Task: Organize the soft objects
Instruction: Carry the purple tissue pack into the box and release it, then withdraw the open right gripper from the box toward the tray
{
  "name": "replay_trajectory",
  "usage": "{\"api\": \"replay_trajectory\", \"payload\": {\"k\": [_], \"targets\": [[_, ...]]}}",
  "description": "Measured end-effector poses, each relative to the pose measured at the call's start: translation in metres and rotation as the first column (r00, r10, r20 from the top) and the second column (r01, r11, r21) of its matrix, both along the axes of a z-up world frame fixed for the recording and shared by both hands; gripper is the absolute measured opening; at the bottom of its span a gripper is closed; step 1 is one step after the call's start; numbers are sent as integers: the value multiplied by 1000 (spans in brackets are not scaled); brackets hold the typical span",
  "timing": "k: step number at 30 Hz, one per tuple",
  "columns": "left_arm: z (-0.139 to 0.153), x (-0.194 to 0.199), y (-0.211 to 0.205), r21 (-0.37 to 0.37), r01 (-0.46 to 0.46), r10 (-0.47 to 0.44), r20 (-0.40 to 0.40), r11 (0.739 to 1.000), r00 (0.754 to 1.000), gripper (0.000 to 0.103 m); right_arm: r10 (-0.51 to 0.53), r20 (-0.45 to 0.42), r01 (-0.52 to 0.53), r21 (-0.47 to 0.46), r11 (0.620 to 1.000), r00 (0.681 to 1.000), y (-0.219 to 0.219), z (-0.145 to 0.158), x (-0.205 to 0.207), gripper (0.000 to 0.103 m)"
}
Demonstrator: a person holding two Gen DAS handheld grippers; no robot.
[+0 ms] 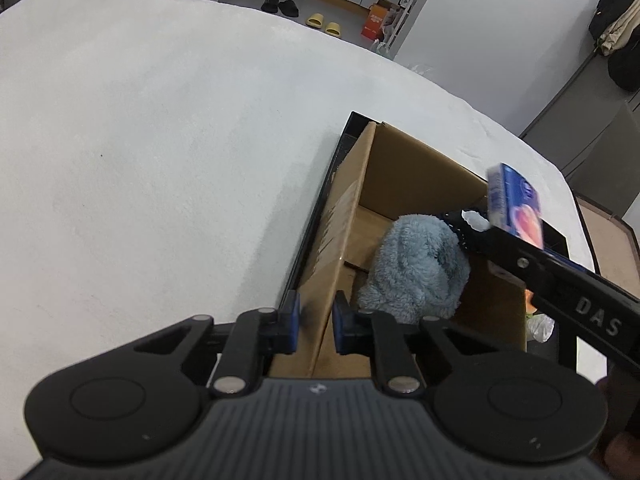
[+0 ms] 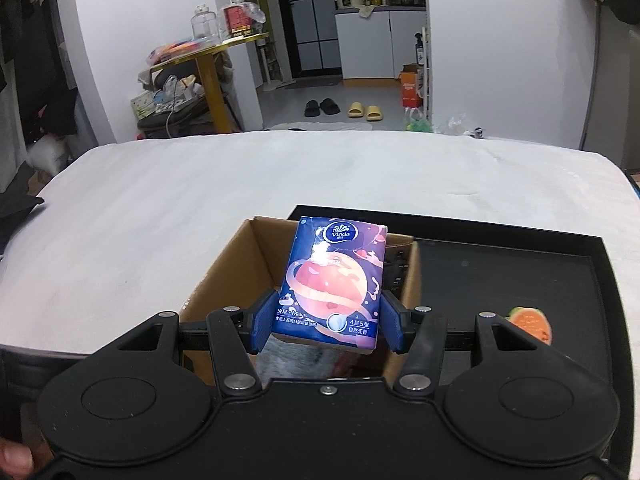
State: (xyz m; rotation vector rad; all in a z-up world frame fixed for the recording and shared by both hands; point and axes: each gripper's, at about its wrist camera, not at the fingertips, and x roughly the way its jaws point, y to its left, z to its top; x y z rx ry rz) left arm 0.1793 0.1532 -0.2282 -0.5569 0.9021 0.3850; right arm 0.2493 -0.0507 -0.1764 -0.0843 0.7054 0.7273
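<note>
Blue towel (image 1: 416,268) already in box (image 2: 224,276), my left gripper (image 1: 316,328) clamps its near wall, right gripper (image 2: 326,324) grips tissue pack (image 2: 336,276) above box, drop still left.

At the bottom centre of the frame the left gripper (image 1: 316,330) has its jaws closed on the near left wall of the cardboard box (image 1: 348,220), one blue pad on each side. A fluffy blue towel (image 1: 416,268) lies inside the box. From the lower right the right gripper (image 1: 516,240) reaches in, holding a blue tissue pack (image 1: 516,204) above the box. The white bed (image 1: 160,140) fills the left.
</note>
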Motion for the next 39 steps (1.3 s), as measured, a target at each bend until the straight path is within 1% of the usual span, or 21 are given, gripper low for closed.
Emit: {"api": "replay_trajectory", "payload": {"k": [9,14,16,17,20,27,30,34,37,39], "targets": [[1,-2,6,-39,14,-14,6,999,1000,16,25,-22,-24,13,1000,999,23,0,-1,53],[-2,-2,10,-66,9,-8,6,998,1000,16,43,-48,-41,53,998,998,33,-2,0,54],[-3,-2,11,-71,9,-9,7,997,1000,16,63,-70,-58,80,995,996,34,-4,3,57],[-3,-2,11,-74,9,-9,7,997,1000,16,66,-87,-60,79,995,994,36,-6,4,62],[-3,-1,12,-79,9,-8,5,997,1000,16,51,-100,-45,62,997,994,34,-9,4,63],[-2,1,10,-63,10,-10,-6,998,1000,18,38,-98,-32,55,998,994,21,-7,1,63],[-1,2,6,-32,14,-14,-15,999,1000,19,23,-97,-18,53,998,995,12,-7,2,63],[1,4,2,-9,16,-16,-21,1000,1000,20,-5,-89,10,56,998,996,-3,-4,4,63],[2,4,1,4,11,-10,-28,1000,1000,27,-19,-80,23,56,998,997,-15,-3,5,63],[4,5,-2,18,6,-5,-31,1000,1000,34,-30,-76,34,59,998,997,-23,-2,6,63]]}}
